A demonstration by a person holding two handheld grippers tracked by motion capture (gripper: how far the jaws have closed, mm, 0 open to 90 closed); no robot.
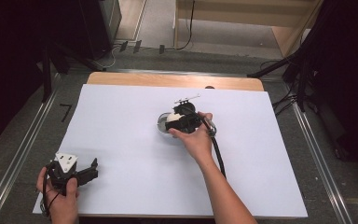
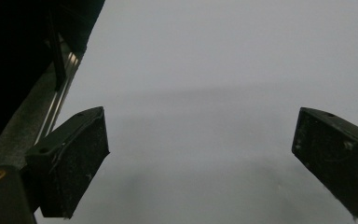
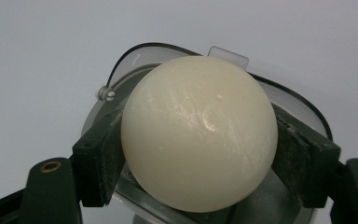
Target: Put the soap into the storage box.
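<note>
A cream-white ball (image 3: 199,133) is pinched between the two black jaws of my right gripper (image 3: 200,154), which is shut on it. Under the ball lies a round clear dish (image 3: 121,70) with a dark rim and a small tab. In the high view the right gripper (image 1: 177,122) holds the ball (image 1: 172,117) over that dish (image 1: 161,123) near the middle of the white table. My left gripper (image 1: 93,169) rests at the near left corner, open, with only bare white surface between its jaws (image 2: 200,163).
The white sheet (image 1: 121,140) covers a wooden table (image 1: 168,80). A black cable (image 1: 218,154) trails from the right gripper along the forearm. Metal rails (image 1: 23,149) and black stands flank the table on both sides.
</note>
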